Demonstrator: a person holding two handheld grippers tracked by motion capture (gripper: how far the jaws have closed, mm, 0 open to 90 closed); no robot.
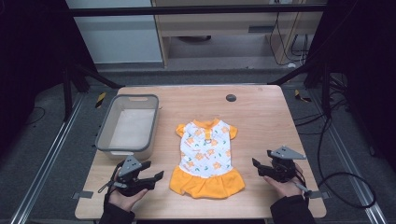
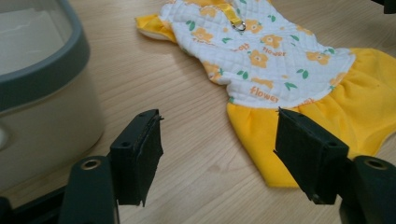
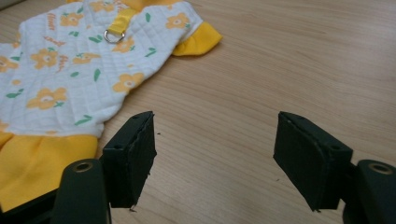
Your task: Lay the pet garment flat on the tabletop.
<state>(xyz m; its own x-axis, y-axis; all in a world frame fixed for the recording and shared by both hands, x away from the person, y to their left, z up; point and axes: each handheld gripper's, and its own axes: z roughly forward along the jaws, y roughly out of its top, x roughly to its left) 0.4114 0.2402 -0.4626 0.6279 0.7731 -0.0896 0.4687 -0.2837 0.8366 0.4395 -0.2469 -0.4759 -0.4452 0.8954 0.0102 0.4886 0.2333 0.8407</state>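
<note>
At the middle of the wooden table (image 1: 261, 107) lies a small pet dress (image 1: 206, 156), spread flat, white quilted bodice with orange flower print toward the far edge and yellow skirt toward the person. Its long axis runs near-to-far, collar away, hem close to the near edge. A grey bin (image 1: 127, 125) stands to the left of it, apart from the fabric and seemingly empty. The left gripper (image 1: 148, 175) rests in the person's hand just beside the skirt's left corner, pointing inward; the right gripper (image 1: 262, 164) sits on the opposite side, a little farther off, level with the skirt's right edge. In the left gripper view the skirt hem (image 2: 299, 140) reaches between the jaws' line of sight, with the bin wall (image 2: 42, 116) close on the other side. In the right gripper view the bodice edge (image 3: 88, 93) and a metal ring (image 3: 112, 35) on the yellow strap lie ahead and to one side. Both sets of jaws stand wide apart, holding nothing, touching no cloth. Judgement: the left one is nearer the garment; any pick-up likely starts at the skirt corners.
</note>
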